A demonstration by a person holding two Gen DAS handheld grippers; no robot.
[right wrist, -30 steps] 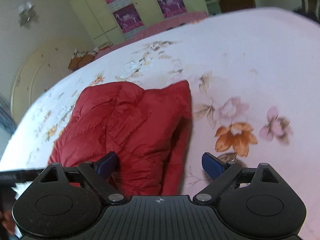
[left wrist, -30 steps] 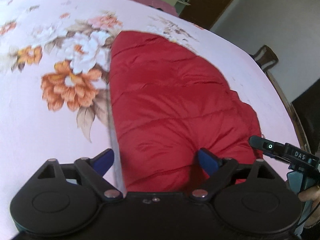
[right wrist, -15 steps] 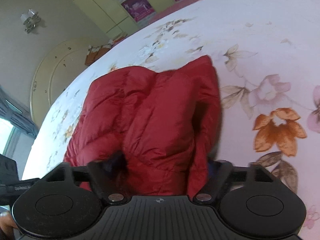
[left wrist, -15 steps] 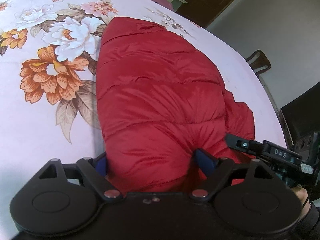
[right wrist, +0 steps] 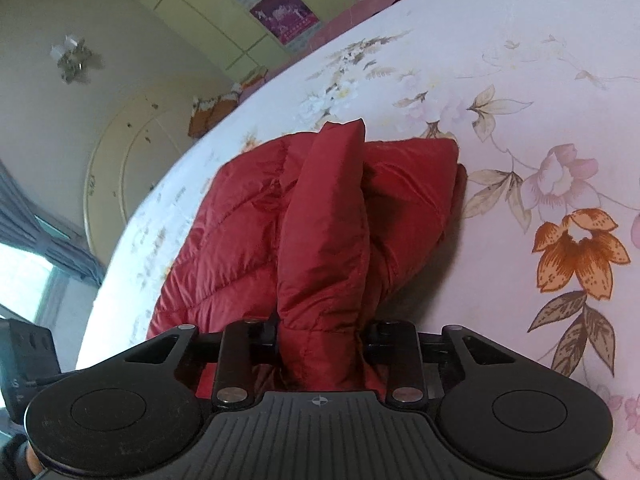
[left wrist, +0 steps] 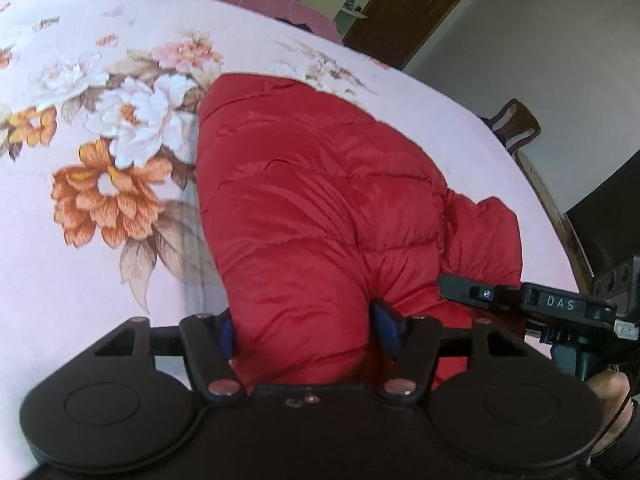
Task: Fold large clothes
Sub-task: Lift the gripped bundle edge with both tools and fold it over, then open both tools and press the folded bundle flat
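"DAS" reads on the right gripper (left wrist: 452,286). A red puffer jacket (left wrist: 320,216) lies on the floral bedsheet (left wrist: 80,280), its long axis running away from the person toward the posters (right wrist: 286,12). Both sets of jaws have just been closing; a second ago they stood apart, and now the left gripper (left wrist: 306,326) and the right each pinch a jacket fold.

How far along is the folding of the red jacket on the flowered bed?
Done: the red jacket already lies bunched into a narrow bundle on the bedsheet. In hand: the left gripper and right gripper have just been closing and now each pinch its near edge. Left: folding that edge over and flattening it.
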